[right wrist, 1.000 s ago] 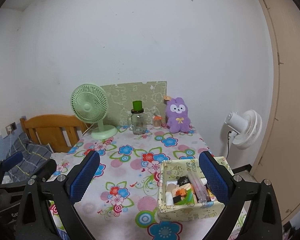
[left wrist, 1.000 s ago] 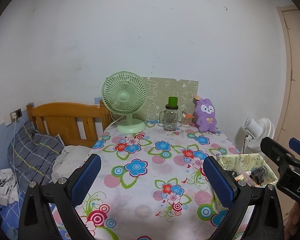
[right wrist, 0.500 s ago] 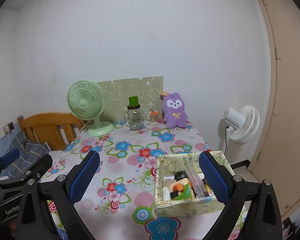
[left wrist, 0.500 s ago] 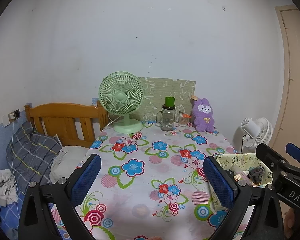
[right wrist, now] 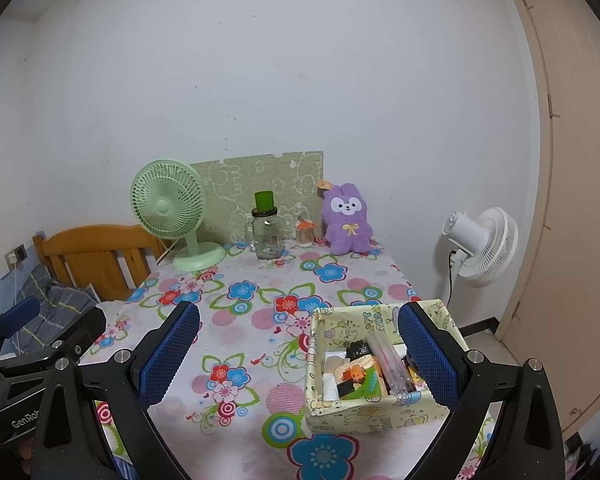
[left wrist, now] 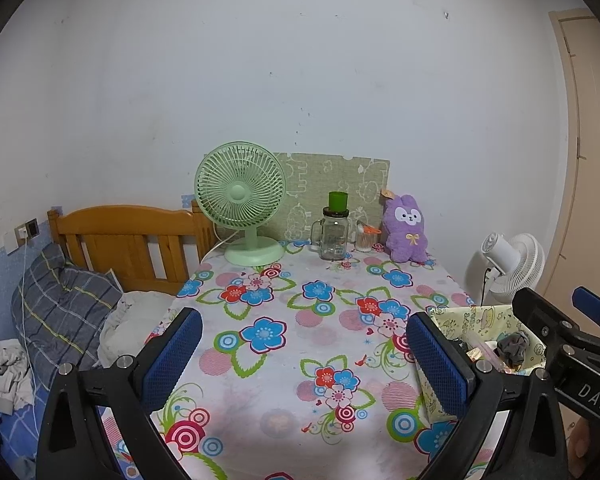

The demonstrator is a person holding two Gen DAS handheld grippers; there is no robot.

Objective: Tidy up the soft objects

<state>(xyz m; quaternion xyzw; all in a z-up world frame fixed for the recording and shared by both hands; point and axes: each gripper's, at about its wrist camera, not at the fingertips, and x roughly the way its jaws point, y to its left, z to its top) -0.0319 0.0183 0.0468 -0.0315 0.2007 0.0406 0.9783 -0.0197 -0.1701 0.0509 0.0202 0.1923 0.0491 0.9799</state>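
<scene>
The worktop [right wrist: 260, 332] carries a flower-print cloth. Its near-centre area is bare; all standing items sit along the far edge against the wall. The left edge borders a bed [left wrist: 60, 308] with a wooden headboard [left wrist: 128, 240]. The right edge drops to open floor, where one white floor fan [right wrist: 482, 246] stands in front of a beige door [right wrist: 572, 200].

Left gripper [left wrist: 304, 360]: fingers spread wide apart, holding nothing, above the near-centre worktop. Right gripper [right wrist: 300, 356]: fingers likewise spread wide and empty, with the right finger above the fabric box [right wrist: 380, 412].

Task item: one purple plush rabbit [right wrist: 346, 220] sits upright at the far right of the worktop, leaning at the green patterned board [right wrist: 260, 184], well apart from both grippers.

Counts on the far edge: one green desk fan [right wrist: 168, 208], one glass jar [right wrist: 266, 236] with a green cup on its lid, and one small glass with an orange top [right wrist: 305, 234].

View differences: the right wrist view looks down into the box and shows assorted small items, including a clear tube; the contents are too small to identify further. The left wrist view shows only the box's far inner walls and a dark grey bundle [left wrist: 512, 346], plus the plaid bedding [left wrist: 56, 300] and a wall socket [left wrist: 26, 232].
</scene>
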